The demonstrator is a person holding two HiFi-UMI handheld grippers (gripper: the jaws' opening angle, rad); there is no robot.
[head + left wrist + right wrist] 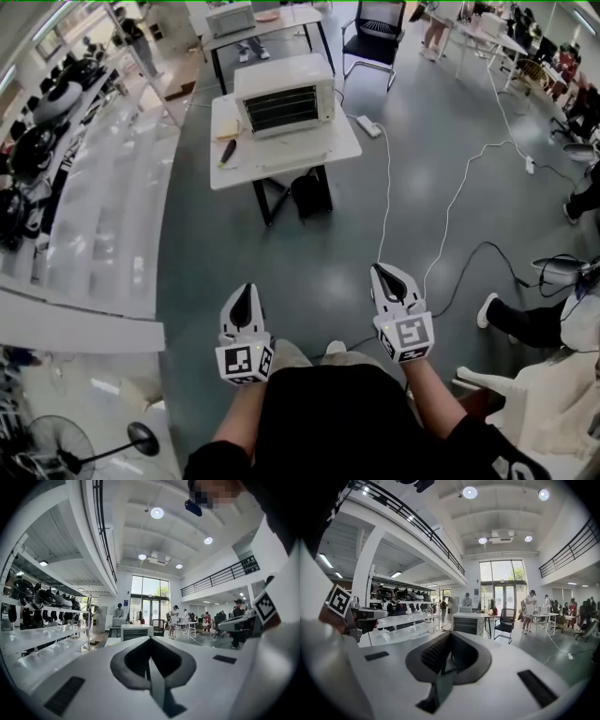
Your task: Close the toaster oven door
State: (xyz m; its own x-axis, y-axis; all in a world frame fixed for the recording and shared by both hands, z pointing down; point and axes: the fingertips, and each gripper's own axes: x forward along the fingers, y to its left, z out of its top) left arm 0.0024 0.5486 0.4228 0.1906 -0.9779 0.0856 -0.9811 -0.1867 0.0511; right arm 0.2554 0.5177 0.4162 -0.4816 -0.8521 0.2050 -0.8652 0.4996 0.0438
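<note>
White, box-shaped toaster oven (284, 97) stands on a small white worktop (236, 167) with black legs, well apart from the person and straight ahead across the grey floor (309, 272). Its front faces the person and looks dark, with rack bars across it; at this range I cannot tell how its door stands. A white power strip (368, 125) lies on the floor just right of the worktop.

Left claw (243, 298) and right claw (386, 279) are held low in front of the person's body, side by side and apart from each other, both pointing towards the oven. In each gripper view the two jaws meet with nothing between them, and the oven shows small beyond the tips.
</note>
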